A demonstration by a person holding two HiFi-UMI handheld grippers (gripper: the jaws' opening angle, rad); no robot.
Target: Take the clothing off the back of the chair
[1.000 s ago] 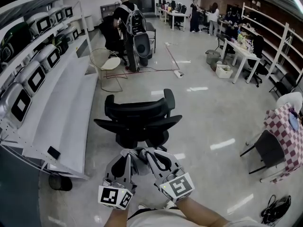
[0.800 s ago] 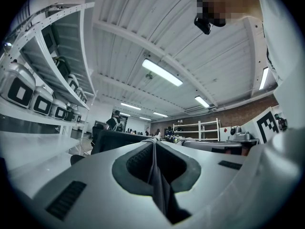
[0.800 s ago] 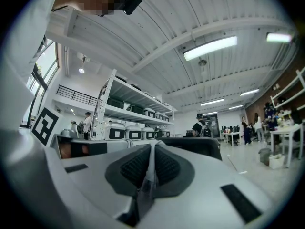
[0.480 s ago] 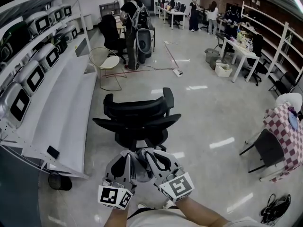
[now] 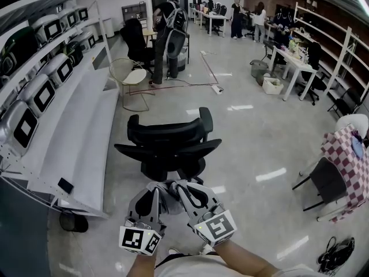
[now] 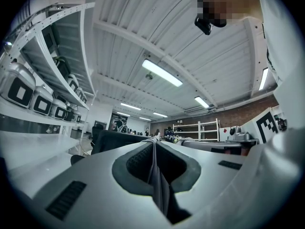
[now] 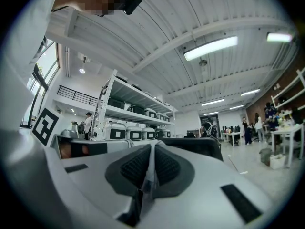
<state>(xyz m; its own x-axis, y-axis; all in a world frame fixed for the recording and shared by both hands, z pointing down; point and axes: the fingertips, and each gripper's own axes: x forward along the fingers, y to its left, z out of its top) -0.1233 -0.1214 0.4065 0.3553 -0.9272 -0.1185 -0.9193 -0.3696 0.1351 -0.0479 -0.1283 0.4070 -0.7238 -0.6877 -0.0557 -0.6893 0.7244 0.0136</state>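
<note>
Below, white shelving (image 5: 75,126) at nine o'clock, left gripper (image 5: 156,187) jaws pressed together on gray clothing (image 5: 168,201), garment bunched between both grippers at six o'clock of the black chair (image 5: 168,146), right gripper (image 5: 179,186) pinching the same cloth.

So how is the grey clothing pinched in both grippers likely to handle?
Probably floppy: the clothing shows as a thin, folded sheet between the shut jaws of the left gripper and right gripper. Likely light, since fingertip pinches alone seem to carry it. It may slip if tugged, being so thin.
</note>
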